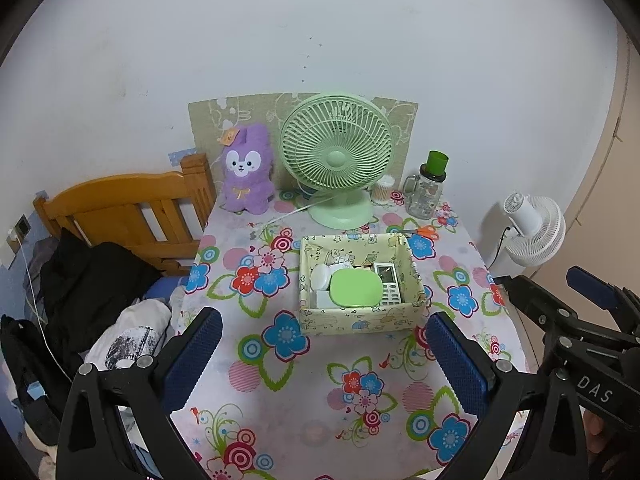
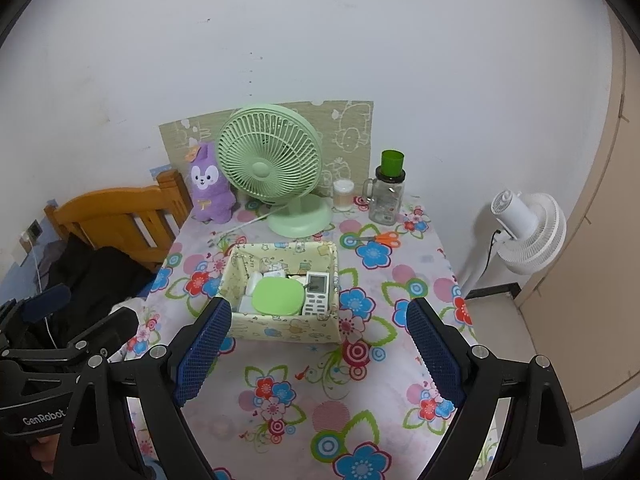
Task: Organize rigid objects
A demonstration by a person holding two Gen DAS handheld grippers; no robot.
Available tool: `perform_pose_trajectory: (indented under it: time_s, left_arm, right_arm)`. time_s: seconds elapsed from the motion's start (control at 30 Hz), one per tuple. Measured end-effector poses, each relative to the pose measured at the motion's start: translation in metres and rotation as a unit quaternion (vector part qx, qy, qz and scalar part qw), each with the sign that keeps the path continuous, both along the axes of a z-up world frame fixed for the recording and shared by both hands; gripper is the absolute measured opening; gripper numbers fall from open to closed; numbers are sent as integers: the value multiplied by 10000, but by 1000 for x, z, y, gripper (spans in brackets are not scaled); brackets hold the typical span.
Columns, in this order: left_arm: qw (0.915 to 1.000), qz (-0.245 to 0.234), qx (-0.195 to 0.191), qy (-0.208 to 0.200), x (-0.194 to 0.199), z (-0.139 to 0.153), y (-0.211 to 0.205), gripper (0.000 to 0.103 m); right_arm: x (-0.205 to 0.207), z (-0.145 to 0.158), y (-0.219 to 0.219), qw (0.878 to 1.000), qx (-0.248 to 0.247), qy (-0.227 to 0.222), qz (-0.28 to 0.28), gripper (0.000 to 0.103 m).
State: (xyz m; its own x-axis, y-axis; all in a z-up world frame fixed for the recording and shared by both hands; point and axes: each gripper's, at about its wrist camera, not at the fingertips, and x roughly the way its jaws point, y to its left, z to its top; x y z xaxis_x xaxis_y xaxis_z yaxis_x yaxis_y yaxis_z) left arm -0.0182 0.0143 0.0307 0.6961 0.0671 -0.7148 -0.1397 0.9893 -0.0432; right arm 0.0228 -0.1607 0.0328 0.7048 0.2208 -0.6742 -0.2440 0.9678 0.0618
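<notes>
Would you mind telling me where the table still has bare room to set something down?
Free cloth lies between the storage box and the grippers, and left of the box below the plush rabbit. The back edge is crowded: green fan, cotton-swab jar, glass mug, scissors.

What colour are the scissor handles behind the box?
Orange scissor handles, clearest in the right wrist view.

— Where have you set up?
— You're in a home bedroom: an orange wooden bed frame point(image 1: 132, 208) with dark clothes point(image 1: 92, 280) heaped on it sits just beside your bench.
— What else says home?
— Your bench wears a flowered cloth point(image 2: 360, 380); a purple plush rabbit point(image 1: 248, 170), a pale green desk fan point(image 1: 336, 156) and a glass mug-jar point(image 2: 386, 196) line the wall.
</notes>
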Motion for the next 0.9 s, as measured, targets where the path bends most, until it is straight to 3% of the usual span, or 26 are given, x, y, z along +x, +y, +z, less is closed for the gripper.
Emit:
perform_pose_trajectory:
  time_s: [0.9]
  left_arm:
    - [10000, 38, 48, -16, -3, 15, -1, 103]
  right_arm:
    - [2, 14, 5, 9999, -37, 34, 118, 91]
